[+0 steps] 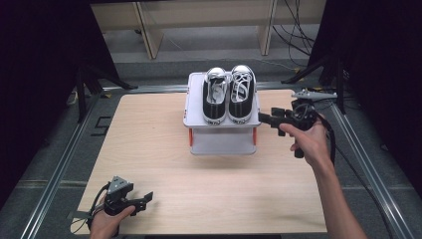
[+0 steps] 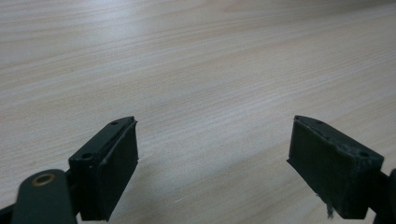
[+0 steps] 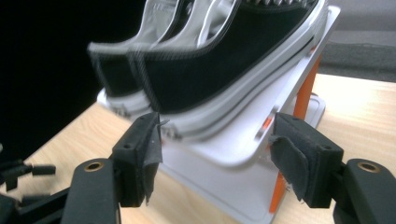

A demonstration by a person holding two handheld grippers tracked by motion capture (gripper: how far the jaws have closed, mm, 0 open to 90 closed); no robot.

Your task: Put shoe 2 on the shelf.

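Two shoes [image 1: 228, 94] sit side by side on rack [image 1: 189, 107], upper centre of high view. Right gripper [image 1: 265, 118] just beside rack's right edge, jaws apart. Left gripper [image 1: 147, 197] at lower left over table [image 1: 149, 149], jaws apart, nothing btwn.

Light wood-grain bench [image 1: 164, 164] bearing, at its far middle, a two-tier grey plastic shoe rack with orange posts [image 1: 221, 142]. On the upper tier, a pair of black canvas sneakers with white laces and toe caps [image 1: 228, 94], side by side, toes pointing away. Beyond the bench, grey floor [image 1: 209, 55], pale wooden furniture legs [image 1: 149, 30] and loose black cables [image 1: 298, 30].
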